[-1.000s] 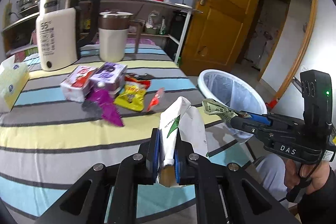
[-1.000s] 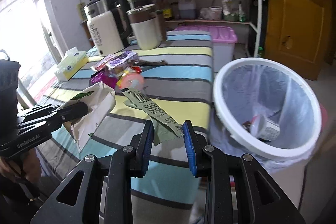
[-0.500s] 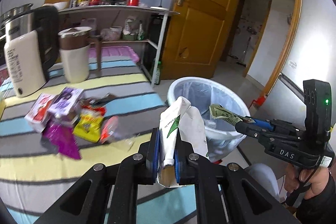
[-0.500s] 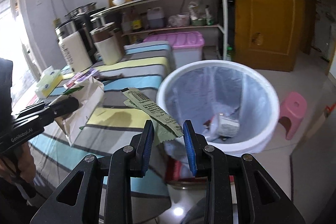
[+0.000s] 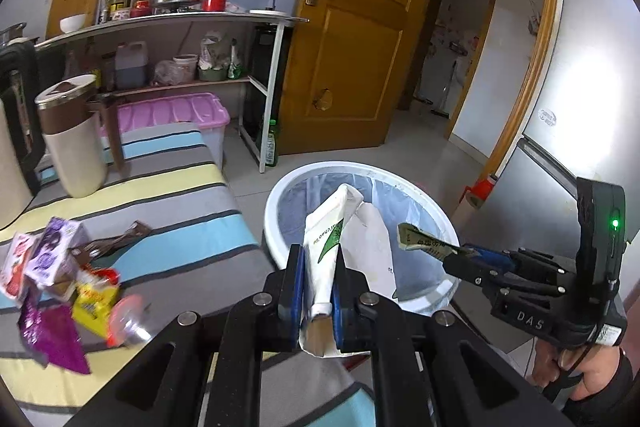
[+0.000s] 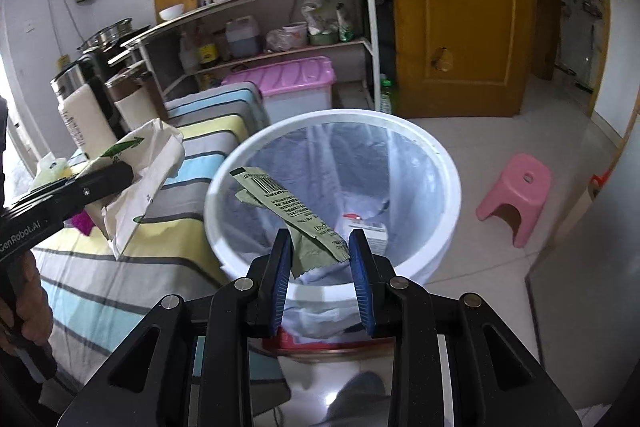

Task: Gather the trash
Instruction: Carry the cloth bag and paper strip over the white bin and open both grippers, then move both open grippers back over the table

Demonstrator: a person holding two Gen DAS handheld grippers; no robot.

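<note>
Left gripper (image 5: 317, 285) is pinching a white carton (image 5: 326, 243), right gripper (image 6: 320, 259) a green wrapper (image 6: 288, 205) — both are hanging over the bin (image 6: 448, 163) ahead, presumably for dropping.

Left hand-held gripper (image 5: 316, 291) clamped shut, right hand-held gripper (image 6: 320, 267) pinching, both angled downward

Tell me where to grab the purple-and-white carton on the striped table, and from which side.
Take the purple-and-white carton across its two long flat sides, near the middle, coming down from above. It lies tilted, with the red-and-white carton close against its left, so a level approach from there looks blocked. Its flat faces should give a firm hold.
</note>
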